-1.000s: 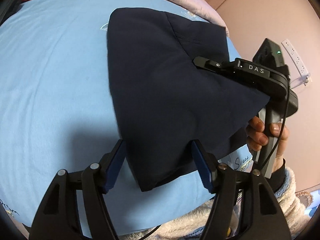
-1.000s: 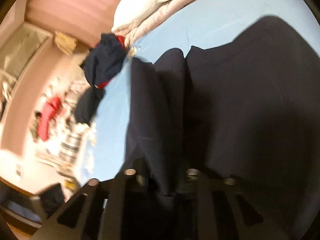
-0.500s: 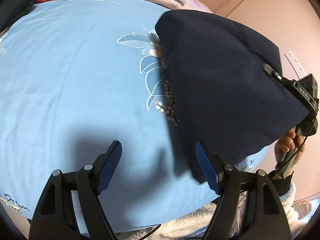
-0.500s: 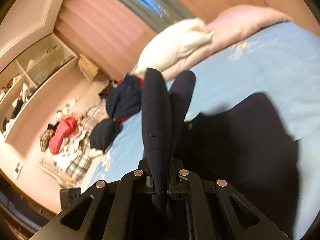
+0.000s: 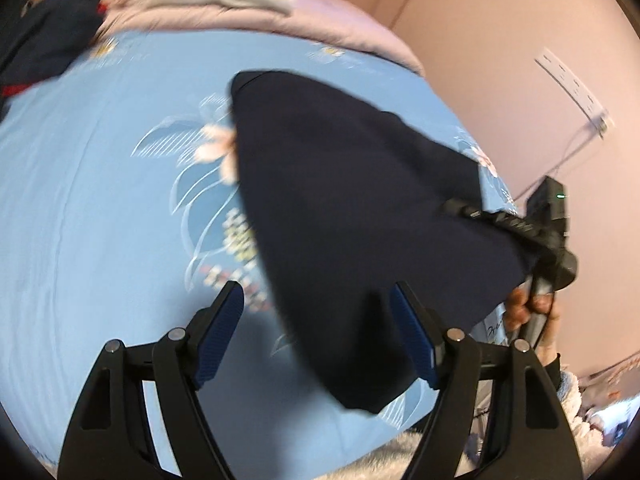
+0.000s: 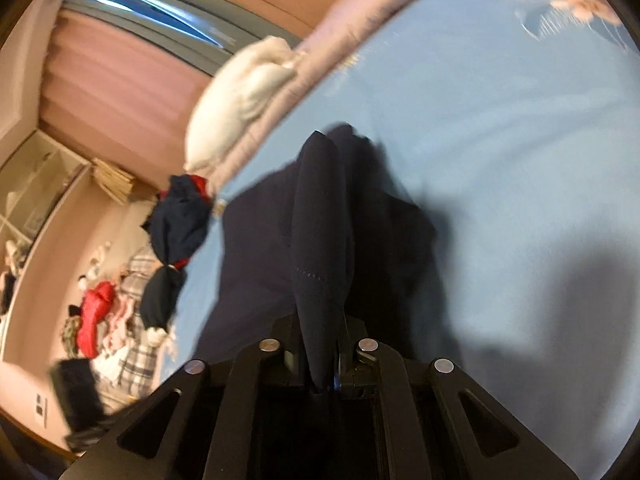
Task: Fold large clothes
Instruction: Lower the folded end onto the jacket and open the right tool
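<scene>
Left gripper [image 5: 316,330] has let go, jaws wide and empty; right gripper [image 6: 324,368], clamped on the dark navy folded garment [image 5: 352,216], has carried it sideways above the light-blue floral bedsheet [image 5: 100,200]—likely folded, being relocated.

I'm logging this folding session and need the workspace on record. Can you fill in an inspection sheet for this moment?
Surface: blue floral bedsheet, pink quilt at its far edge.
Job's things: navy garment, lifted by one edge, rest hanging toward the sheet.
Clutter: navy-and-red clothes at the bed's edge; white pillow; clothes pile on the floor.
Grippers: left claw open, nothing clamped; right claw shut on the navy garment.
Cables: black lead by the right handle.
Surroundings: pink wall, power strip, curtained window.
</scene>
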`<state>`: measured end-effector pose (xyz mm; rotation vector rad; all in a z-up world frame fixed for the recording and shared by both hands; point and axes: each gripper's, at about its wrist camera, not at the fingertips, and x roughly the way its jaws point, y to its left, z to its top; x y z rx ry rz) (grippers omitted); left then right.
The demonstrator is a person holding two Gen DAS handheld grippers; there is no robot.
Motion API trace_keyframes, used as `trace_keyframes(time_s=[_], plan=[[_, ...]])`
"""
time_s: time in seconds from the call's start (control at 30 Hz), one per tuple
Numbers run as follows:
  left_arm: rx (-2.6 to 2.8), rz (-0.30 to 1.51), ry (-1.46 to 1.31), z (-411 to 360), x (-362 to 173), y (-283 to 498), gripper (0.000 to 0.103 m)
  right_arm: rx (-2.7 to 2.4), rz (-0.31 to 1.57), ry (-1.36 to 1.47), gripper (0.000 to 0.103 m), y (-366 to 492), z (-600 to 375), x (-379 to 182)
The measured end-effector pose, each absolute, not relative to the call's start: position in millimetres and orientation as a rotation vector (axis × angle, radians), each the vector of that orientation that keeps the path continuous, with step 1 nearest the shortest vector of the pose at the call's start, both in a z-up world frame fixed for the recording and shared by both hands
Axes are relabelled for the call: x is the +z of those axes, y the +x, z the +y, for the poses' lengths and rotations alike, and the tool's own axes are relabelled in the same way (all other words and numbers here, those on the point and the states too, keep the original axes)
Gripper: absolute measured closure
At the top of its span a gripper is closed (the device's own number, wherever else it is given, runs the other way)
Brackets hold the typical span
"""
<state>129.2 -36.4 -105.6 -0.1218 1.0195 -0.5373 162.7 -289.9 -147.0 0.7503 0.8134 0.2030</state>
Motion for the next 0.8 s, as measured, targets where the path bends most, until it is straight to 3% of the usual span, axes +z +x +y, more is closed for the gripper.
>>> trace_keyframes(time_s=[0.07, 0.13, 0.2, 0.27, 0.5, 0.57, 0.8], plan=[[-0.551, 0.998, -0.073, -52.1, -103.0, 129.3, 0.031, 0.208, 0.824, 0.783, 0.091, 162.2, -295.7, -149.6], [-0.558, 0.984, 0.009, -67.8, -104.1, 124.9, 0.043, 0.205, 0.822, 0.809, 0.087, 158.7, -302.5, -145.6], [-0.562, 0.995, 0.076, -80.6, -116.1, 128.8, 0.051, 0.127, 0.783, 0.749, 0.076, 145.4, -307.5, -127.9], [-0.552, 0.988, 0.14, -87.9, -128.8, 129.1, 0.052, 0.047, 0.723, 0.664, 0.066, 128.7, -309.4, -108.6], [-0.565, 0.996, 0.245, -92.2, -155.4, 140.8, 0.052, 0.153, 0.631, 0.371, 0.068, 83.8, -266.2, -63.1], [-0.575, 1.01, 0.238, -88.0, -158.9, 143.8, 0.052, 0.213, 0.66, 0.32, 0.074, 80.6, -249.3, -68.9], [-0.602, 1.033, 0.222, -82.6, -166.9, 145.2, 0.052, 0.147, 0.834, 0.202, 0.075, 87.1, -233.4, -121.5]])
